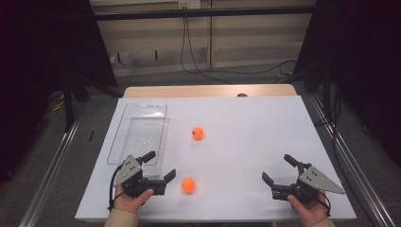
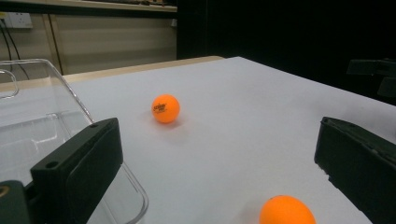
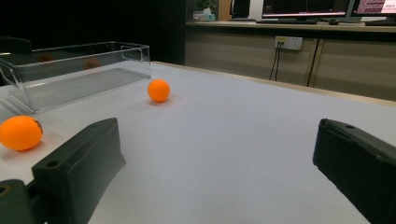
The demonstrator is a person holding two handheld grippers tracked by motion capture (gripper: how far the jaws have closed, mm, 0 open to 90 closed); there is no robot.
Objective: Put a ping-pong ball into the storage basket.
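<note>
Two hand-held grippers rest at the near edge of a white table [image 1: 246,137], each held by a person's hand. Left gripper [image 1: 159,166] has its jaws spread wide and holds nothing; it sits near the left, just beside the near end of a clear plastic tray [image 1: 124,124]. Just to its right lies the near orange ball [image 1: 188,185], apart from the jaws. Right gripper [image 1: 276,168], also spread and holding nothing, sits well apart at the near right. Farther back, the far orange ball [image 1: 197,133] lies beside the tray. The tray looks empty. The work seems to be at its start: the likely next move is for the left gripper to reach right and straddle the near ball before closing.
</note>
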